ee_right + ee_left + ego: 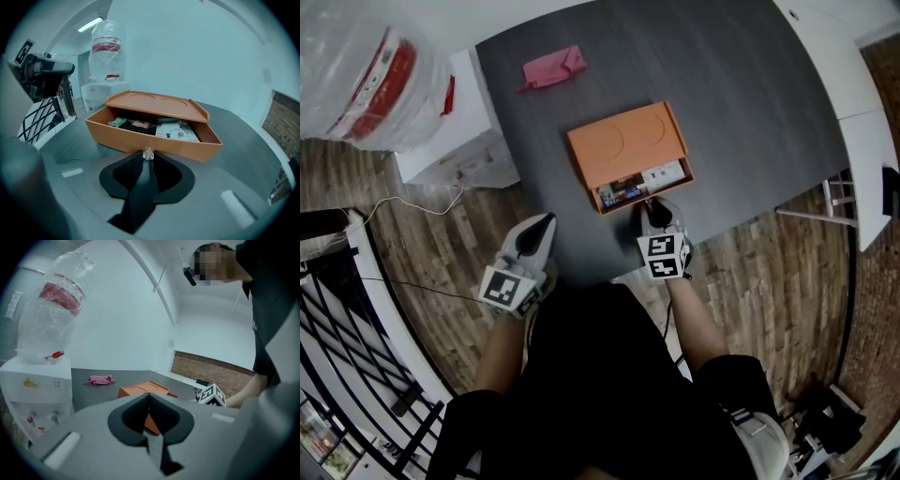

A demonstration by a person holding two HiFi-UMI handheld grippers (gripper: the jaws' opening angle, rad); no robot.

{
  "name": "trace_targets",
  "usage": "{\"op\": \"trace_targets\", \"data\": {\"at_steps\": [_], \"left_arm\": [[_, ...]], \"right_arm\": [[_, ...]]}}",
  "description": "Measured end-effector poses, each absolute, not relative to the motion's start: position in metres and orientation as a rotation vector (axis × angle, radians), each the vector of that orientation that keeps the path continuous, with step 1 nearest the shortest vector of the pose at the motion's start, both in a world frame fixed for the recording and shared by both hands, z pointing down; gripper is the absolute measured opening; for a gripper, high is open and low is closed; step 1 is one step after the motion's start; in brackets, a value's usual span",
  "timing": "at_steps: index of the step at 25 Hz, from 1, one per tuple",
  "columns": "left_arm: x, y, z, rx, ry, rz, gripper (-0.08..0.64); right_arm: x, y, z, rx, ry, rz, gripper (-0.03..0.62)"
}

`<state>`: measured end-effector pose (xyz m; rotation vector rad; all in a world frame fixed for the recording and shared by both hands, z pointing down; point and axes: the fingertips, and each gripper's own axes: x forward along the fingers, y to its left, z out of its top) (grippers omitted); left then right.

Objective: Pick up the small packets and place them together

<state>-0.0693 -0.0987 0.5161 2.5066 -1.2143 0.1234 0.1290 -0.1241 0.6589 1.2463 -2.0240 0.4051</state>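
An orange box point(623, 142) lies on the dark grey table point(741, 103), its drawer point(140, 137) pulled out towards me. Several small packets point(623, 194) lie in the drawer, with white printed ones point(177, 131) at the right. My right gripper point(653, 209) is at the drawer's front wall, shut on a small clear knob point(148, 153). Off the table's near edge to the left, my left gripper point(547, 220) is shut and holds nothing. In the left gripper view the box point(140, 390) shows beyond the closed jaws.
A pink cloth point(553, 67) lies at the table's far side. A white water dispenser point(455, 141) with a plastic-wrapped bottle point(370, 75) stands to the table's left. White furniture point(858, 94) borders the right side. Black railings point(337, 366) are at the lower left.
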Motion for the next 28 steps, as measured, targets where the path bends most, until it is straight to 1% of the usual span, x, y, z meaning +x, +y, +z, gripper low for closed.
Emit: {"op": "trace_targets", "data": {"at_steps": [14, 28], "left_arm": [[-0.056, -0.085, 0.519, 2.529, -1.189, 0.138, 0.000], [-0.040, -0.077, 0.521, 2.543, -1.140, 0.181, 0.000]], "right_arm": [[0.144, -0.086, 0.664, 1.220, -2.002, 0.399, 0.072], [0.145, -0.076, 0.661, 1.242, -2.013, 0.390, 0.074]]}}
